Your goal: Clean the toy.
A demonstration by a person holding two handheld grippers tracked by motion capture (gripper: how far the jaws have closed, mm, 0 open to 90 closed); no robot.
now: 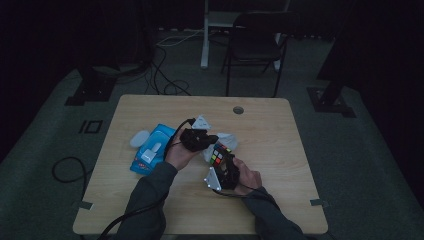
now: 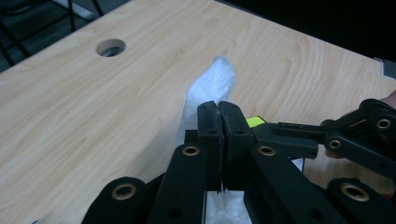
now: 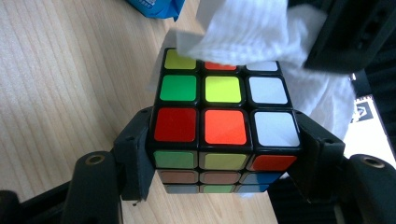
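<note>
At table centre: a person is wiping a puzzle cube [image 3: 224,126] with a white wipe [image 3: 261,32].
Step in hand: the wiping itself, as I judge it; the wipe is lying across the far edge of the cube's upturned face, touching the top row of stickers.
Right gripper [image 3: 224,158]: its jaws are clamping the cube from both sides, holding it just above the wooden table [image 1: 280,130].
Left gripper [image 2: 219,126]: its jaws are pressed together and are pinching the wipe, which is sticking out beyond the tips and hanging below them.
Where the cube is: it is sitting between the two hands, near the table's middle, in the high view just right of the left gripper.
Next move calls for: dragging the wipe across the uncovered stickers while the right gripper is keeping the cube steady; probably turning the cube to offer another face.
Count: one cube, one wipe in use, one blue wipe packet [image 1: 150,150] lying left of the hands, one small white object [image 1: 139,138] beside it, two grippers.
</note>
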